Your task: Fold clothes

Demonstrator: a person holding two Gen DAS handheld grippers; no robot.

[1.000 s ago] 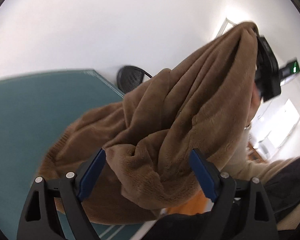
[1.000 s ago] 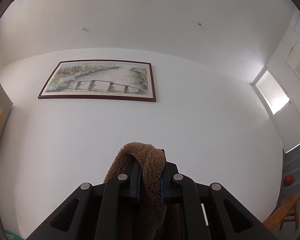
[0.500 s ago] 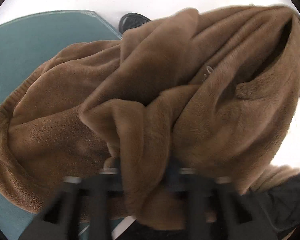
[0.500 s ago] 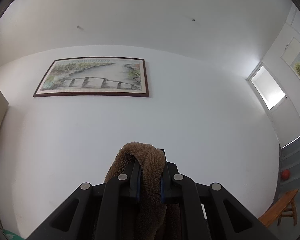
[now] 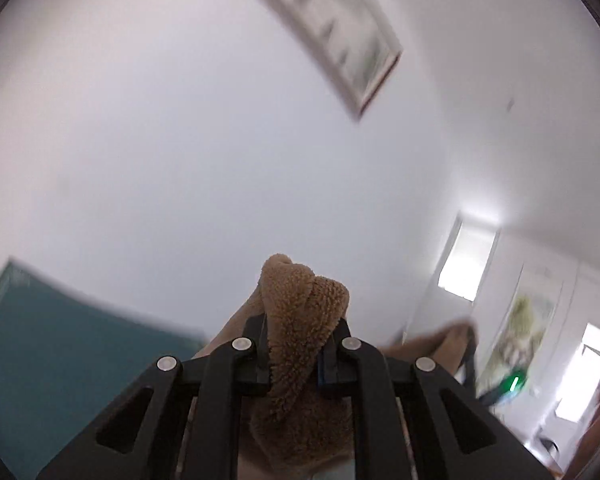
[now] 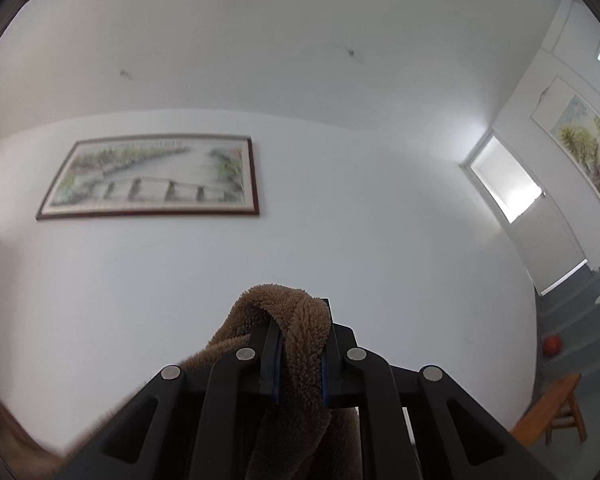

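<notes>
Right wrist view takes in a white wall (image 6: 340,220) first, with a framed landscape painting (image 6: 151,176) of a river and footbridge hanging on it, a bright window (image 6: 504,184) at the right and a second painting (image 6: 588,148) on the side wall. Low at the right edge stand a wooden stool (image 6: 556,408) and an orange ball (image 6: 552,345) on the floor. At the bottom, the right gripper (image 6: 300,354) is clamped on a bunched fold of the brown fleece garment (image 6: 295,320), which loops over the pads and hangs down between the fingers.

From the left wrist, blurred, the same wall fills the frame, a teal table surface (image 5: 59,352) lying at lower left. The left gripper (image 5: 293,346) pinches another ridge of the fleece, pile bulging above the blue pads (image 5: 323,362); its jaws have just closed onto this cloth. More fleece stretches away to the right, toward a dark device with a green light.
</notes>
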